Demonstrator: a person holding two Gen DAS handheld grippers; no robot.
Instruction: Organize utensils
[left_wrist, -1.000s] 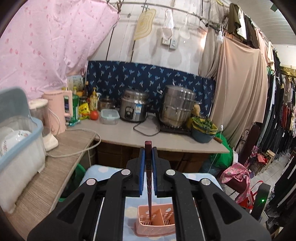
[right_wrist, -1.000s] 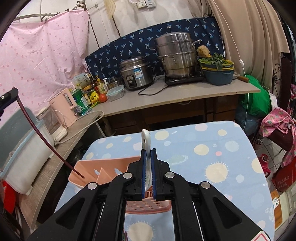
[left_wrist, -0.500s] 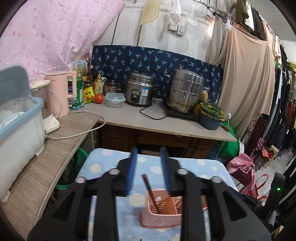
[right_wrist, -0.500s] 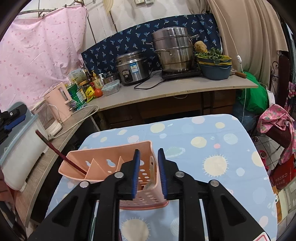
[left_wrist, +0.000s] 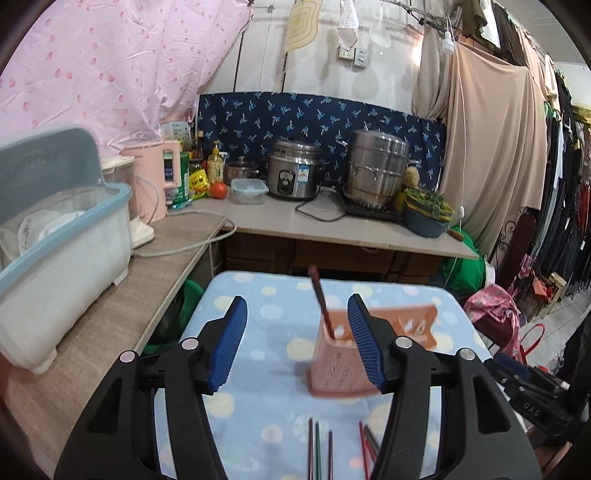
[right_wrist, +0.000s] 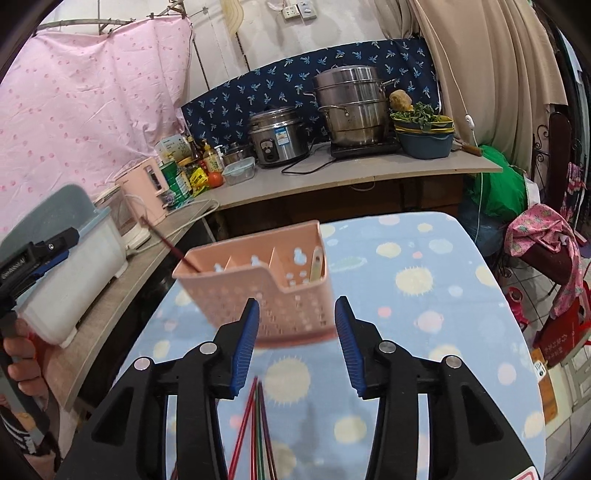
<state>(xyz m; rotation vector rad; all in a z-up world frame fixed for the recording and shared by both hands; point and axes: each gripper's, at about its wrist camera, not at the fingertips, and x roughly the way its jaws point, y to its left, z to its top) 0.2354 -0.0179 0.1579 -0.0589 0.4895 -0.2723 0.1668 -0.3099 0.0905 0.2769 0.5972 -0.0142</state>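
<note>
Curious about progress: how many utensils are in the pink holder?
2: dark red chopstick at the holder's left end, pale utensil at its right; more may hide inside.

Kitchen background beyond the spotted tablecloth (right_wrist: 424, 280).
On the desk (left_wrist: 332, 230): rice cooker (left_wrist: 292, 174) at 12 o'clock, steamer pot (left_wrist: 376, 168) at 1, bowl of greens (left_wrist: 426, 212) at 2, pink kettle (left_wrist: 155, 181) at 10, dish bin (left_wrist: 62, 251) at 9.

left gripper (left_wrist: 295, 341): black arms, ribbed blue pads, silver screws | right gripper (right_wrist: 295, 345): same
</note>
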